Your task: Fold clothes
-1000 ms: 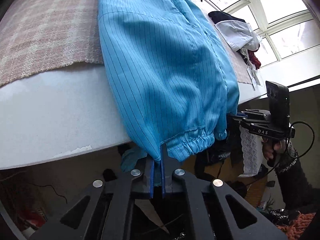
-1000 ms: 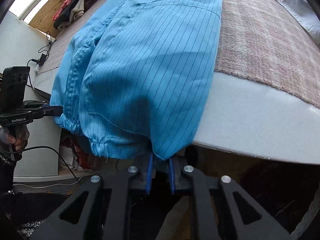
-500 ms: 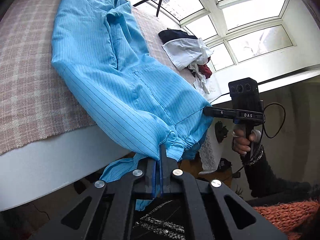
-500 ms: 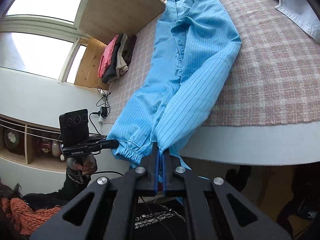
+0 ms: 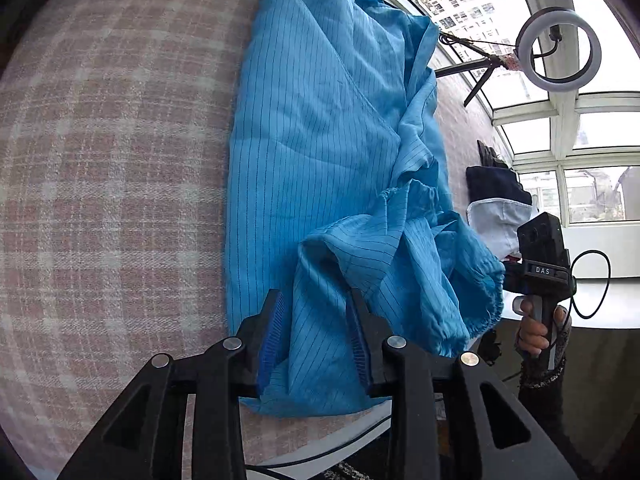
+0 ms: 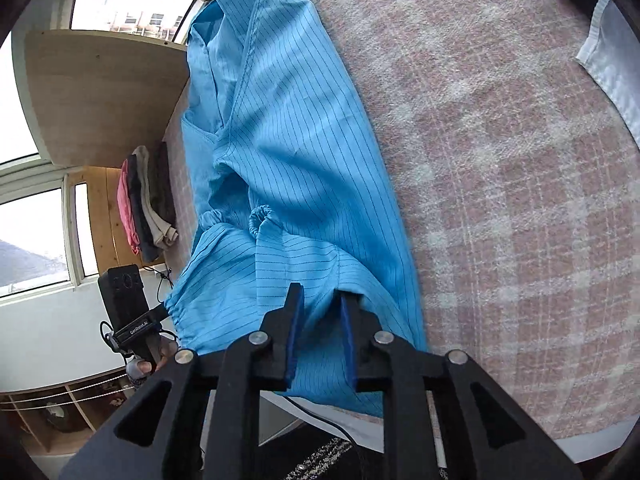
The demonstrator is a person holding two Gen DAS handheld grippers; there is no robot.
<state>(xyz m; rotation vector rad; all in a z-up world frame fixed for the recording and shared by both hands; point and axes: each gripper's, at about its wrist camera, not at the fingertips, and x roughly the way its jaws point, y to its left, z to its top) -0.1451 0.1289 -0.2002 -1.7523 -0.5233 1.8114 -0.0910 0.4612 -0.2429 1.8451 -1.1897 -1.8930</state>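
the blue pinstriped garment (image 5: 320,128) lies lengthwise on the pink plaid blanket (image 5: 112,168) that covers the bed, its collar end toward the far edge by the windows and its lower end at the near edge, where a little cloth hangs over. the lower part is doubled back onto the body in a loose, rumpled fold, with the gathered elastic hem (image 6: 260,216) lying on top near the middle of the garment.

my left gripper (image 5: 318,340) is over the near edge and its jaws are opening; the blue cloth still sits between the blue pads (image 5: 272,340), slack rather than pinched. my right gripper (image 6: 320,340) is beside it at the same edge, jaws also opening, with cloth lying loosely between its pads (image 6: 294,340) too.

in the left wrist view my right hand (image 5: 536,328) grips its black handle past the garment's bunched edge. a ring light (image 5: 558,46) on a stand stands at the far side, and a heap of dark and white clothes (image 5: 496,208) lies toward the bed's right edge. in the right wrist view folded clothes (image 6: 146,200) are stacked on a wooden shelf beyond the left edge.
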